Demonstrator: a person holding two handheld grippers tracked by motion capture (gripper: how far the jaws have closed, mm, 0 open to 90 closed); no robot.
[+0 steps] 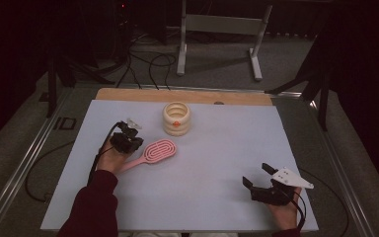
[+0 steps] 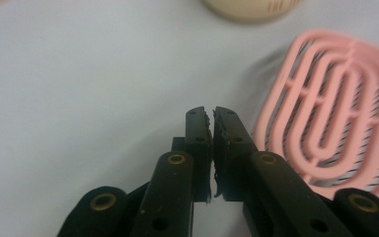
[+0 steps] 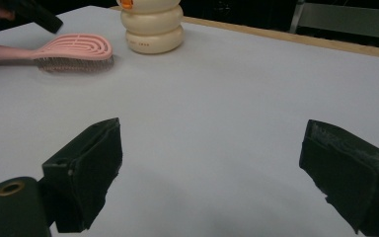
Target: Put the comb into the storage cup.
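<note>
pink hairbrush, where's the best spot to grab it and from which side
Probably the handle: on the pink hairbrush it is the slim, straight part and lies flat, bristles down, nearest the left gripper. Come from above, jaws across its width; the head is too wide.

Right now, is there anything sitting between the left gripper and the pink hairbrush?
Nothing visible. The left gripper, jaws nearly shut with nothing between them, is right beside the pink hairbrush. Only bare table separates them; the cream ribbed container stands farther back.
</note>
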